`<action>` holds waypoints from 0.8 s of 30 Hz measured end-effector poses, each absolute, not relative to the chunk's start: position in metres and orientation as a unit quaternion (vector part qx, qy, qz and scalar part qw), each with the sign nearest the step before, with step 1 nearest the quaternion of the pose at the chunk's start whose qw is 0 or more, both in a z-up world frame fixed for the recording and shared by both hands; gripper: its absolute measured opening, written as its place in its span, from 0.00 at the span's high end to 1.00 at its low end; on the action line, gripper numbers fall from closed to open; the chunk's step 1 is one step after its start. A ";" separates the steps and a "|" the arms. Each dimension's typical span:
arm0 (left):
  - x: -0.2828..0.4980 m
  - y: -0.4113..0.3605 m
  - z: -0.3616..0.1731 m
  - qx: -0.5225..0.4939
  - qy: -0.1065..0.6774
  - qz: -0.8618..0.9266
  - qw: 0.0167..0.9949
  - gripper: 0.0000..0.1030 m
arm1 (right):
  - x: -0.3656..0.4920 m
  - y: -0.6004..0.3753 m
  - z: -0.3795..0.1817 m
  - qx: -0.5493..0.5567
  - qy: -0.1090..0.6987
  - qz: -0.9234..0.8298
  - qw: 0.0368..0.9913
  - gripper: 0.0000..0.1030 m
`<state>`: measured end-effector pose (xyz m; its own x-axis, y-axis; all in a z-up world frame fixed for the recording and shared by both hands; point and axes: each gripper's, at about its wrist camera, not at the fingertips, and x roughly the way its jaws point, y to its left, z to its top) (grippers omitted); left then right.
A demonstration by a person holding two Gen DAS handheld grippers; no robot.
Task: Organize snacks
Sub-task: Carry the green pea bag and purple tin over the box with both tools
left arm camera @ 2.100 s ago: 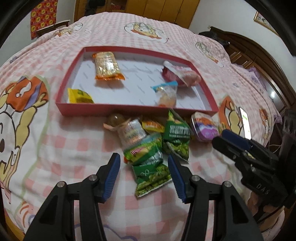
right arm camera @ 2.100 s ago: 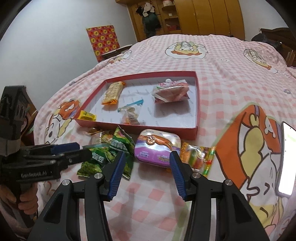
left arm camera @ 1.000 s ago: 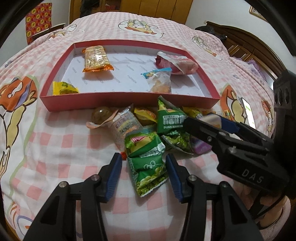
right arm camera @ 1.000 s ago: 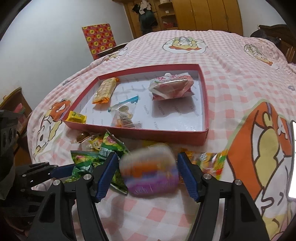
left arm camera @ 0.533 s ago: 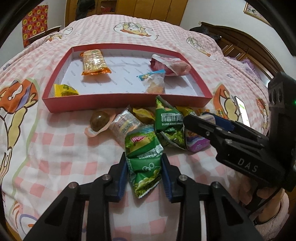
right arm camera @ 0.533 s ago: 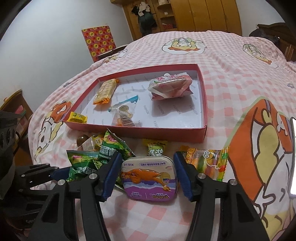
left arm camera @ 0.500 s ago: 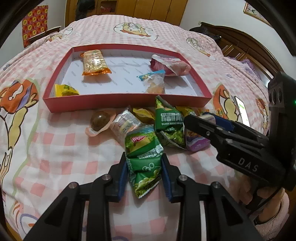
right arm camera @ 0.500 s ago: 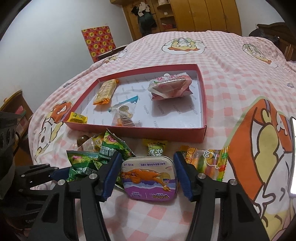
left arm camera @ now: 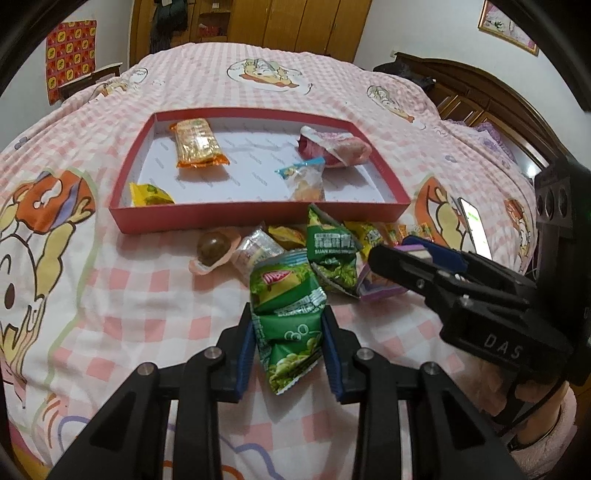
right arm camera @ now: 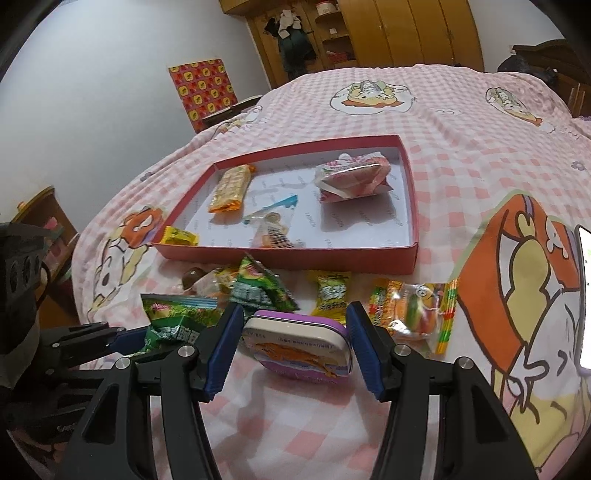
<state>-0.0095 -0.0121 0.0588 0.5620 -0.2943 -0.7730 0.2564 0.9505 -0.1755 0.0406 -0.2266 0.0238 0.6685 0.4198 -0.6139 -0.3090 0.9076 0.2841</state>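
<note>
A red tray (left arm camera: 258, 218) lies on a pink checked bedspread (left arm camera: 122, 295), and every place below is told from it. Left of the tray the bedspread is bare out to the bed's edge; behind it lies open cloth up to wooden wardrobes (left arm camera: 295, 26). Inside are four snacks: a yellow packet (left arm camera: 149, 194), an orange bar (left arm camera: 197, 143), a clear pouch (left arm camera: 306, 179) and a pink bag (left arm camera: 334, 147).

Against the tray's near wall lies a heap of about eight loose snacks. In front of the heap, the left gripper (left arm camera: 288, 338) is clamped on a green packet (left arm camera: 286, 314). Right of it, the right gripper (right arm camera: 295, 343) is clamped on a purple tin (right arm camera: 297, 349), tilted clear of the cloth. Its jaws have just been closing. Right of the tray lies a phone (left arm camera: 474, 227); beyond stands a dark headboard (left arm camera: 491, 96).
</note>
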 end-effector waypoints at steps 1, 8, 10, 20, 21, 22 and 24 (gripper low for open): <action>-0.009 -0.011 0.060 -0.021 0.439 -0.154 0.885 0.67 | 0.039 -0.225 0.025 0.076 0.353 0.202 0.910 0.43; -0.009 -0.002 0.072 -0.021 0.423 -0.144 0.894 0.67 | 0.032 -0.220 0.035 0.069 0.341 0.211 0.914 0.43; -0.009 0.000 0.073 -0.020 0.421 -0.140 0.896 0.67 | 0.031 -0.220 0.038 0.070 0.337 0.211 0.915 0.43; -0.003 0.008 0.083 -0.030 0.409 -0.134 0.902 0.67 | 0.031 -0.218 0.050 0.071 0.322 0.213 0.920 0.43; -0.002 0.009 0.084 -0.030 0.407 -0.133 0.903 0.67 | 0.031 -0.218 0.050 0.072 0.322 0.213 0.920 0.43; -0.001 0.010 0.085 -0.029 0.405 -0.132 0.904 0.67 | 0.031 -0.218 0.050 0.073 0.322 0.212 0.920 0.43; 0.001 0.011 0.089 -0.029 0.402 -0.129 0.906 0.67 | 0.032 -0.219 0.051 0.076 0.322 0.212 0.919 0.43</action>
<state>0.0015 0.0112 0.0887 0.6444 -0.2568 -0.7203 0.2098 0.9652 -0.1564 0.0321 -0.2194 0.0512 0.7024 0.4391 -0.5602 -0.3410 0.8984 0.2766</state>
